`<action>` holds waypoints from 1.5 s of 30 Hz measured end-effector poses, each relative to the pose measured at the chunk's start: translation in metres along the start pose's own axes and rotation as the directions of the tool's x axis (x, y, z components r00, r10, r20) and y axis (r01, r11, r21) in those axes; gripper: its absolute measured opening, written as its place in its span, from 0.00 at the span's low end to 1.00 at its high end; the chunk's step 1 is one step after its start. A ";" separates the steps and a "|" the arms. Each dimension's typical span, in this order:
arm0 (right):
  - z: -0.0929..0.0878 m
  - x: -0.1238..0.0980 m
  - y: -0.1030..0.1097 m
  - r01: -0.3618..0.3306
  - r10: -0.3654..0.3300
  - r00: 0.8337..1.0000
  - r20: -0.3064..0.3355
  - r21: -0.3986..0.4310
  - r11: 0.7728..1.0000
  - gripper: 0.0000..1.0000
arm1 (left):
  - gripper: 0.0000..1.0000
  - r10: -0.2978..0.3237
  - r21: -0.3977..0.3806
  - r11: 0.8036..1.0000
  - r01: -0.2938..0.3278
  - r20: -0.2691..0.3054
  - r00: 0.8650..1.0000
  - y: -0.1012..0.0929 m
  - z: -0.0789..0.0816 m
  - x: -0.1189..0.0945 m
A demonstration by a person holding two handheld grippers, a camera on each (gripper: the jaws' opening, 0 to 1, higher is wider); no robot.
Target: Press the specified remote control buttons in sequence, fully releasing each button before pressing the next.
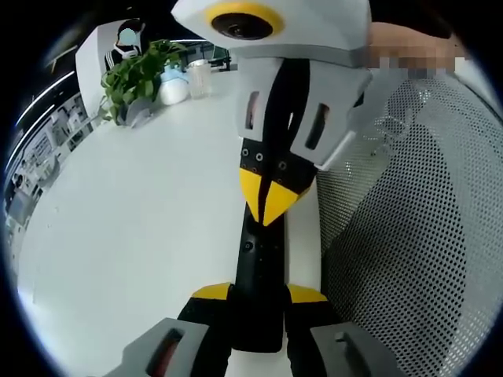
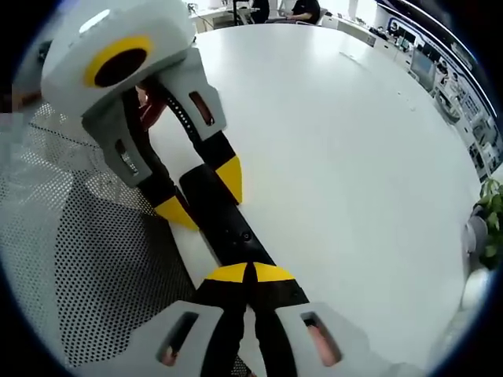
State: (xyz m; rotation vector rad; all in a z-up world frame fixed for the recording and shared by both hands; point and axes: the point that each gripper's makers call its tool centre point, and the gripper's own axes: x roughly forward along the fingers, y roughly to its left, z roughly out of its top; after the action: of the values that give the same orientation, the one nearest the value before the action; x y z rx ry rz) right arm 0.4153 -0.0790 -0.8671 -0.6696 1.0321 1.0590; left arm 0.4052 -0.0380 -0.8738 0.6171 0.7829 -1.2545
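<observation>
While left tool [image 1: 259,298] clamps remote [image 1: 262,259] and right tool [image 1: 271,200] presses clenched, we risk remote slipping off bench [image 1: 141,220] edge onto mesh chair [image 1: 424,236].

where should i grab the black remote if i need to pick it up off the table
Grip the black remote across its narrow width, on the two long edges, as the left gripper does at one end. It is a slim bar lying flat on the white table, so come in along its length from an end.
</observation>
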 end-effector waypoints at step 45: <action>0.001 0.001 -0.002 -0.021 0.021 1.000 0.012 0.044 0.999 0.00 | 0.25 0.024 -0.035 0.999 -0.022 0.042 0.999 0.001 0.000 0.001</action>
State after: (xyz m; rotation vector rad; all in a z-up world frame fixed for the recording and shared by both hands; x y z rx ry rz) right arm 0.4170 -0.0787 -0.8677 -0.6175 1.0514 1.0542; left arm 0.4061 -0.0387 -0.8742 0.5682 0.7583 -1.2269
